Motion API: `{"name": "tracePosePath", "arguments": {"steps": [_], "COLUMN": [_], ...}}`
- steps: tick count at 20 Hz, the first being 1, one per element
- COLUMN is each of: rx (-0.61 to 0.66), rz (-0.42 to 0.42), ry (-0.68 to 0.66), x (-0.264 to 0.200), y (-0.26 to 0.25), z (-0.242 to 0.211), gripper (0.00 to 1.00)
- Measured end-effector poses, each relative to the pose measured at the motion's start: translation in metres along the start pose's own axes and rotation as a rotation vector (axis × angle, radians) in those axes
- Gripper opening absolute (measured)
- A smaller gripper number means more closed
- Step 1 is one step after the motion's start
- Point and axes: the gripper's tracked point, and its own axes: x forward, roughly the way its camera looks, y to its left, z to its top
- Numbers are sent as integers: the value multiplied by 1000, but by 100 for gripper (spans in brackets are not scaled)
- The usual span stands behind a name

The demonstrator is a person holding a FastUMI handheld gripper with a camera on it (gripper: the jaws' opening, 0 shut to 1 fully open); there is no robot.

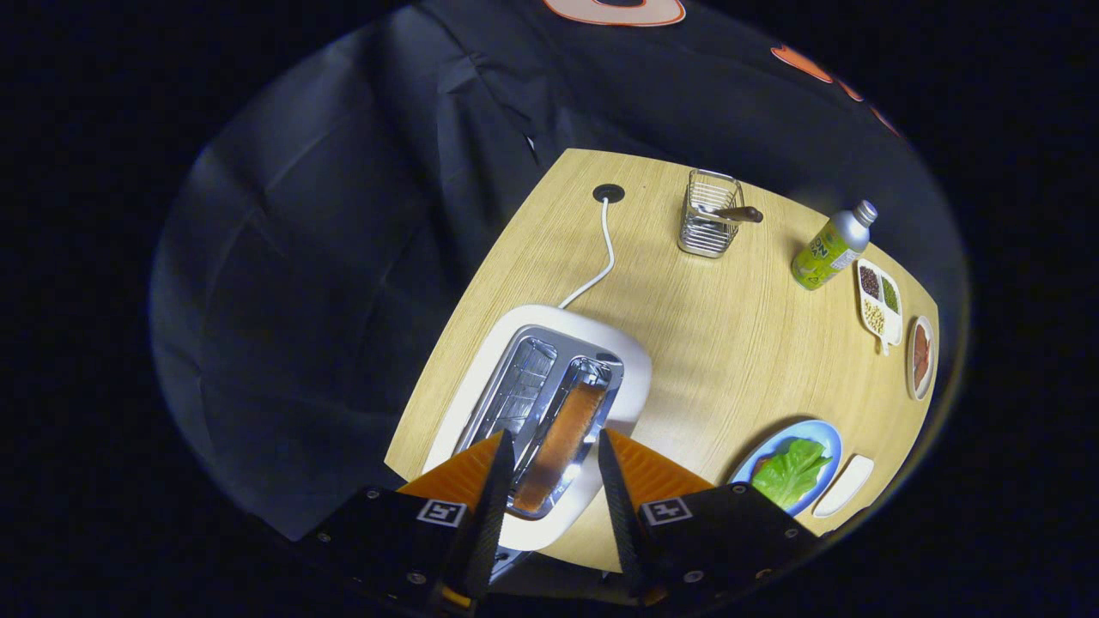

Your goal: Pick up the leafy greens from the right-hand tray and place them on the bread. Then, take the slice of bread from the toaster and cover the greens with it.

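Two slots on that toaster (549,403), and the slice of bread (560,446) stands in the one that sits right between your fingers, edge up and poking just out of the top. Your gripper (551,453) is spread wide and holding nothing, one finger either side of the slice, hanging above it rather than touching as far as I can tell. The leafy greens (792,472) are already lying on the blue plate (826,436) off beyond your right finger, though I can't see the bread under them, so I'd guess you're on the toaster step now. What can bite you here: the slot is narrow, so if you come down a bit skewed a finger lands on the metal rim or drops into the empty slot beside it instead of flanking the slice. Squeeze too high on the crust and it may tear or slip back in. The toaster also looks light and sits near the table (730,343) edge with its cord (606,249) trailing away, so a crooked pull could drag it along.
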Motion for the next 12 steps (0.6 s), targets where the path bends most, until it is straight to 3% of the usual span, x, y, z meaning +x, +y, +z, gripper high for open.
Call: {"name": "tracePosePath", "arguments": {"steps": [3,4,8,12], "rx": [25,31,89,112], "rz": [-9,-14,-5,56], "ry": [32,40,43,9], "x": [3,4,5,-3], "y": [0,-1,-5,-7], "z": [-4,-5,-3,-2], "gripper": [43,34,15,12]}}
